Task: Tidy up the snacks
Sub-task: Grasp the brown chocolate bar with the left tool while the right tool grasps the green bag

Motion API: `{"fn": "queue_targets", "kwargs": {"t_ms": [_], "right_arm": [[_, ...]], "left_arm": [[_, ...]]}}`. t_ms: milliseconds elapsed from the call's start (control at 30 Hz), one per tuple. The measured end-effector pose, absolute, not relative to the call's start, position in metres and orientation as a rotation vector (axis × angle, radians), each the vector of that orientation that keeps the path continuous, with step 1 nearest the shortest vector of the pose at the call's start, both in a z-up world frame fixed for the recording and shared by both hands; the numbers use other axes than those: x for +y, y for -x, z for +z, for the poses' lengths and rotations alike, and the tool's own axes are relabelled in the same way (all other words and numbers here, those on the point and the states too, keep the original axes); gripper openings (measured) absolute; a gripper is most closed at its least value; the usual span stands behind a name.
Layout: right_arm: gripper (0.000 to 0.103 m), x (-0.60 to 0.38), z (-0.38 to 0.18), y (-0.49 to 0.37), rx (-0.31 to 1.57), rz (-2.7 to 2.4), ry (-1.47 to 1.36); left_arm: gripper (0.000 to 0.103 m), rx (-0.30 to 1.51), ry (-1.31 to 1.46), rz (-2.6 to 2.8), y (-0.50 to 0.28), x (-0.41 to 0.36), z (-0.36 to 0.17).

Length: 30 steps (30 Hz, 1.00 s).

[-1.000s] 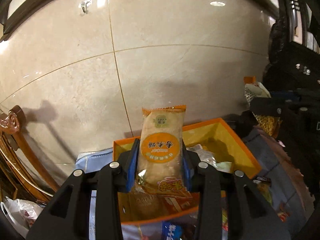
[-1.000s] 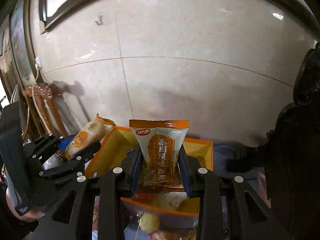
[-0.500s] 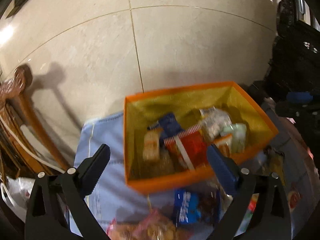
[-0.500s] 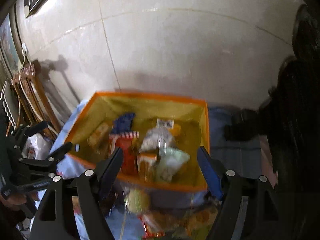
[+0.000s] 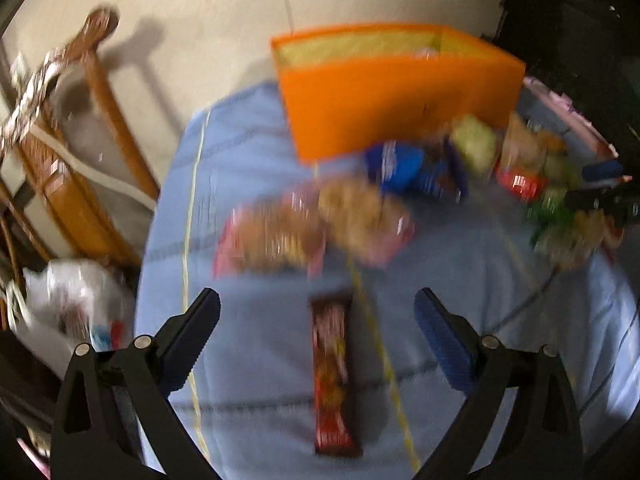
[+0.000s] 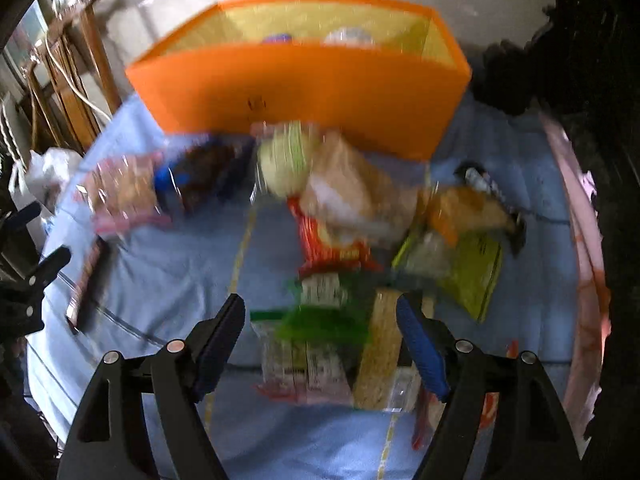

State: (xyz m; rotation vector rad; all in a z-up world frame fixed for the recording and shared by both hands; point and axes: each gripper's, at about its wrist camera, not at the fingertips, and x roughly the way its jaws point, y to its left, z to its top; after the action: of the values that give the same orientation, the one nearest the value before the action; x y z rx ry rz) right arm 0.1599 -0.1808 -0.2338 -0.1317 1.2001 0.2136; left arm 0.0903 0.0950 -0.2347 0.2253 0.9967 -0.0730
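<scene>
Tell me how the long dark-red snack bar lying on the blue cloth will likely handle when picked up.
The dark-red snack bar lies flat and straight on the blue cloth, so it probably stays fairly stiff and will not roll. Its wrapper looks glossy, so it may slip. It is narrow, between the open left tongs, so they must close a long way.

A light blue stitched cloth [image 6: 168,280] is spread over the surface. On it are set an orange open-topped box with yellow lining [image 6: 304,88], a long dark red snack bar [image 5: 334,380] and blurred piles of mixed snack packets [image 6: 344,208].
</scene>
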Motion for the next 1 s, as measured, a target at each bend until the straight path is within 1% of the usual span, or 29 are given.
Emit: {"fn": "queue_targets", "kwargs": {"t_ms": [267, 567, 600, 633, 667, 700, 733, 833, 1000], "right_arm": [[0.078, -0.173, -0.247, -0.167, 1.217, 0.164, 0.139], [0.078, -0.173, -0.265, -0.180, 1.262, 0.142, 0.079], [0.078, -0.174, -0.268, -0.180, 1.264, 0.147, 0.066], [0.077, -0.174, -0.269, -0.178, 1.261, 0.151, 0.066], [0.067, -0.174, -0.269, -0.177, 1.253, 0.151, 0.075], [0.058, -0.175, -0.269, -0.175, 1.242, 0.144, 0.095], [0.052, -0.178, -0.269, -0.172, 1.234, 0.150, 0.095], [0.041, -0.182, -0.272, -0.168, 1.248, 0.180, 0.069], [0.039, -0.182, -0.266, -0.149, 1.208, 0.214, 0.069]], "left_arm": [[0.095, 1.049, -0.194, -0.018, -0.069, 0.102, -0.267], [0.095, 1.081, -0.169, 0.034, -0.076, 0.102, -0.291], [0.093, 1.078, -0.159, 0.034, -0.076, 0.103, -0.292], [0.073, 1.076, -0.139, 0.022, -0.075, 0.104, -0.292], [0.048, 1.077, -0.118, -0.003, -0.075, 0.105, -0.293], [0.036, 1.074, -0.093, -0.032, -0.075, 0.105, -0.292], [0.023, 1.075, -0.087, -0.049, -0.075, 0.104, -0.291], [0.023, 1.069, -0.077, -0.053, -0.070, 0.101, -0.292], [0.023, 1.073, -0.044, -0.066, -0.064, 0.102, -0.291]]}}
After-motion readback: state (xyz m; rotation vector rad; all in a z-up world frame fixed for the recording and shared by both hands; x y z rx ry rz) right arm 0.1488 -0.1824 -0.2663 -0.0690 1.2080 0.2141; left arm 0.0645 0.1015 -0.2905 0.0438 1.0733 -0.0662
